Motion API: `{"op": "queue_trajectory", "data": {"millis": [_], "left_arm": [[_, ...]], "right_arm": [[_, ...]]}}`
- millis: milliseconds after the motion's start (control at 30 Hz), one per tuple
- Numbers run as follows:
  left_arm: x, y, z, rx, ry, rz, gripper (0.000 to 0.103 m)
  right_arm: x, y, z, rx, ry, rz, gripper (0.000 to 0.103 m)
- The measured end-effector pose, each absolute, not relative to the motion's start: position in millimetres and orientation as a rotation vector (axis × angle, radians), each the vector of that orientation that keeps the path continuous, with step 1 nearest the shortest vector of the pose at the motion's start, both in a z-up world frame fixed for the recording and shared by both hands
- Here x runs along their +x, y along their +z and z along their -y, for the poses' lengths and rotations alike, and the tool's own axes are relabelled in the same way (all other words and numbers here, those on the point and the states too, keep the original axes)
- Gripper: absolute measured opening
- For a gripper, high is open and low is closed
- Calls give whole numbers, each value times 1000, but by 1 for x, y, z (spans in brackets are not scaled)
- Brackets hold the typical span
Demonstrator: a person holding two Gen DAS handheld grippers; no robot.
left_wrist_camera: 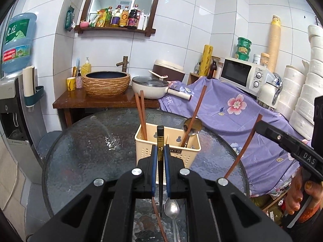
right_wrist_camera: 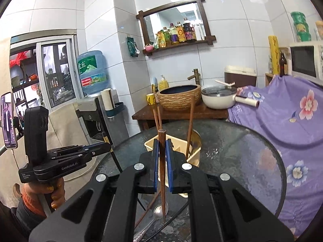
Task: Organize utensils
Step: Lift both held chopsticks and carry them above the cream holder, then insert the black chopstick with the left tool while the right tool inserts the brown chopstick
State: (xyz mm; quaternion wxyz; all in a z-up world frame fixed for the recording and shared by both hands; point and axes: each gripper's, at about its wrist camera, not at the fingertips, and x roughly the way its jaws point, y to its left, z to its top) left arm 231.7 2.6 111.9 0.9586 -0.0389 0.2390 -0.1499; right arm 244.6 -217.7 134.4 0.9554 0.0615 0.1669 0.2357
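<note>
Left gripper (left_wrist_camera: 160,151) pinches a black chopstick (left_wrist_camera: 160,173) near its top, upright before the cream utensil basket (left_wrist_camera: 168,151); light, stiff, slippery. From the right wrist, right gripper (right_wrist_camera: 162,147) clamps a brown chopstick (right_wrist_camera: 162,181) similarly; a mid-shaft grip would likely steady it.

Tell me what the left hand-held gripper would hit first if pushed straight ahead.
Probably the cream utensil holder: it stands directly beyond the left hand-held gripper, which is shut on a black chopstick. Depth is unclear in this fisheye view.
</note>
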Motion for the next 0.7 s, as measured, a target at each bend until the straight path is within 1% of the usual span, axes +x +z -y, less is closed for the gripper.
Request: {"op": "queue_trajectory", "data": {"millis": [200,567,700], "left_arm": [[233,142,-1,-61,-324,-443,7],[266,240,11,-23,-326,-336,7],[289,255,19,-22,-305,-325,7]], "right_arm": [[254,165,212,98,514,-333,8],[289,256,190,22,491,-228,8],[308,274,185,13,448,-205,8]]}}
